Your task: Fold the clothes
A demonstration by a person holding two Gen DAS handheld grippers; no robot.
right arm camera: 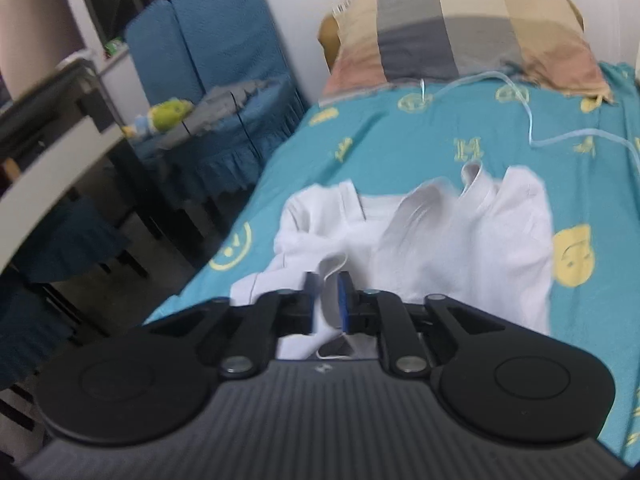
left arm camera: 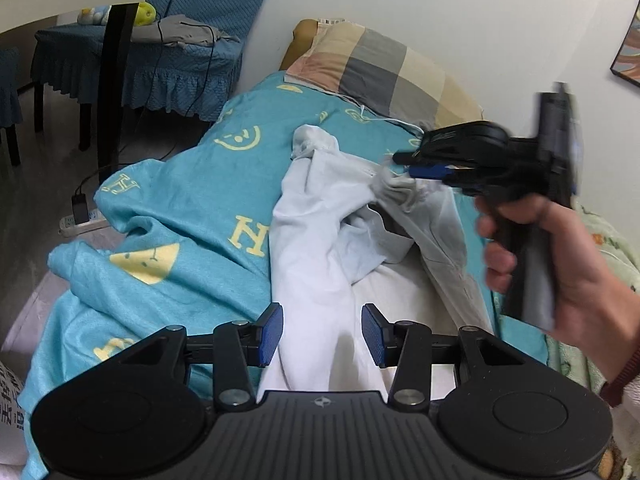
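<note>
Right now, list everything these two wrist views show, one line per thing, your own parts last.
White garment: one, white, crumpled mid-bed, one edge lifted.
Bedsheet: one, teal with yellow smiley faces and letters, covering the bed.
Pillow: one, checked beige, grey and pink, at the head of the bed.
Cable: one, pale, trailing across the sheet below the pillow.
Chairs: two, blue covers, beside the bed by the wall.
Plush toy: one, green and yellow, on a chair seat.
Power strip: one, white, on the floor.
Picture frame: one, dark, on the wall.
Left gripper: open over the garment.
Right gripper: shut on the garment's edge.
</note>
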